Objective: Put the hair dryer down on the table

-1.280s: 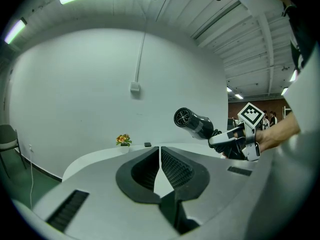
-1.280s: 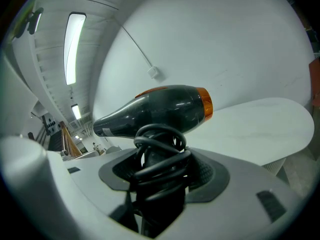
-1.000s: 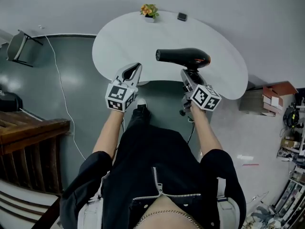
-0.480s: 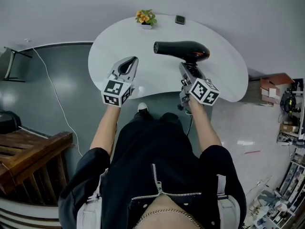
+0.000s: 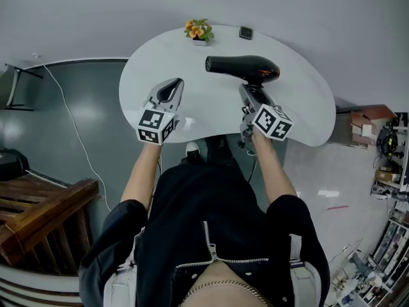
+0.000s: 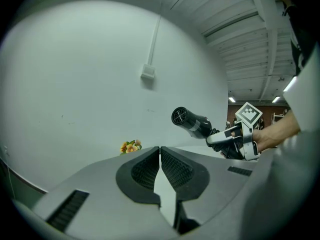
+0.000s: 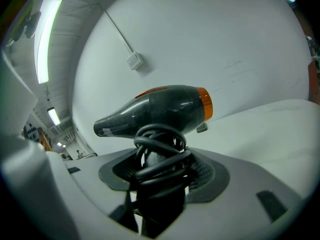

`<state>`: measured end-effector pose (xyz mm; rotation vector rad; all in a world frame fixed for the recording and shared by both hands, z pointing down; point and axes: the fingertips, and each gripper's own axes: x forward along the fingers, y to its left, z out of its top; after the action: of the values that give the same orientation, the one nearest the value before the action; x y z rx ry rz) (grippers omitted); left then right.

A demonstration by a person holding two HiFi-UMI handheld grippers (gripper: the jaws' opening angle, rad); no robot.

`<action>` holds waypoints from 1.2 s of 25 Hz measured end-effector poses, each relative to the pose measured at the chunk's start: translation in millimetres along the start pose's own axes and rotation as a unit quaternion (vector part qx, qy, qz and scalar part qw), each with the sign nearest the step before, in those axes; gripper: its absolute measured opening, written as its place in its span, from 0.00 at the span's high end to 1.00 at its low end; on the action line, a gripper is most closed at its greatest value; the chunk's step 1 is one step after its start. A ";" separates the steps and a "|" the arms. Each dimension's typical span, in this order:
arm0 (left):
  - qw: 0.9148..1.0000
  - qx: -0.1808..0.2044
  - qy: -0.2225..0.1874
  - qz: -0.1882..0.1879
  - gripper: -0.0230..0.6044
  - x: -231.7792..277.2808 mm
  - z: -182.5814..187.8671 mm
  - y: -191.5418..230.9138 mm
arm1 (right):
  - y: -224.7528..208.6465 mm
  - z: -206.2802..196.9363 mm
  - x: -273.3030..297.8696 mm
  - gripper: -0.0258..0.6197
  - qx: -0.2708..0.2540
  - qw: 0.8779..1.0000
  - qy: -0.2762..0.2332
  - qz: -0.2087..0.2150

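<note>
Hair dryer [image 5: 246,67] in right gripper [image 5: 248,95], label unreadable

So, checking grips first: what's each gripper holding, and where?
Right gripper holds the dryer by its cord-wrapped handle; left gripper is shut on nothing.
</note>
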<state>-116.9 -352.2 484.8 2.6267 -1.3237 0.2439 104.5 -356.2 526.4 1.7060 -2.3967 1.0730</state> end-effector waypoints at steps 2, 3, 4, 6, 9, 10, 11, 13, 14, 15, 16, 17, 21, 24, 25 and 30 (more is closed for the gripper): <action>1.000 0.000 0.001 0.004 0.92 8.3 3.0 5.4 | -5.9 4.2 11.9 0.54 0.010 1.000 -0.001 0.000; 1.000 0.001 0.002 0.004 0.92 12.8 4.4 6.9 | -8.6 7.3 17.2 0.54 0.010 1.000 -0.002 0.000; 1.000 0.002 0.003 0.005 0.92 17.4 5.3 8.4 | -11.2 10.4 22.4 0.54 0.010 1.000 -0.002 0.000; 1.000 0.002 0.005 0.009 0.92 28.6 7.8 13.5 | -18.1 17.1 33.8 0.54 0.007 1.000 0.000 -0.001; 1.000 0.003 0.004 0.011 0.92 48.5 14.8 19.5 | -32.8 30.2 50.1 0.54 0.005 1.000 0.003 -0.005; 1.000 0.004 0.004 0.012 0.92 55.3 17.3 21.3 | -38.1 34.9 55.3 0.54 0.004 1.000 0.004 -0.007; 1.000 0.004 0.003 0.014 0.92 61.7 19.7 23.4 | -43.4 39.1 60.7 0.54 0.004 1.000 0.005 -0.008; 1.000 0.003 0.004 0.017 0.92 73.9 22.9 27.3 | -54.5 45.3 71.4 0.54 0.003 1.000 0.009 -0.011; 1.000 0.002 0.005 0.019 0.92 79.8 23.4 28.7 | -60.2 47.5 76.5 0.54 0.003 1.000 0.012 -0.013; 1.000 0.001 0.007 0.020 0.92 85.6 23.5 29.8 | -65.8 48.9 81.3 0.54 0.003 1.000 0.016 -0.015; 1.000 0.000 0.009 0.021 0.92 90.8 23.0 30.6 | -71.2 49.3 85.8 0.54 0.004 1.000 0.020 -0.018; 1.000 -0.002 0.012 0.023 0.92 95.4 22.0 31.2 | -76.6 48.6 90.1 0.54 0.005 0.999 0.025 -0.020; 0.999 -0.012 0.027 0.028 0.92 109.2 12.9 33.6 | -101.1 36.8 107.8 0.54 0.013 0.998 0.051 -0.033; 0.998 -0.019 0.038 0.035 0.92 113.2 4.6 36.1 | -119.0 26.2 116.4 0.54 0.013 0.996 0.070 -0.056; 0.998 -0.021 0.041 0.038 0.92 113.6 2.9 37.5 | -124.5 22.2 118.9 0.54 0.013 0.995 0.076 -0.063; 0.997 -0.028 0.054 0.057 0.92 114.3 -4.8 48.0 | -144.9 3.0 135.1 0.54 0.006 0.991 0.108 -0.081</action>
<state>-88.7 -467.6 520.3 2.4584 -1.4227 0.3534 172.0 -494.9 650.9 1.6581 -2.0881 1.1808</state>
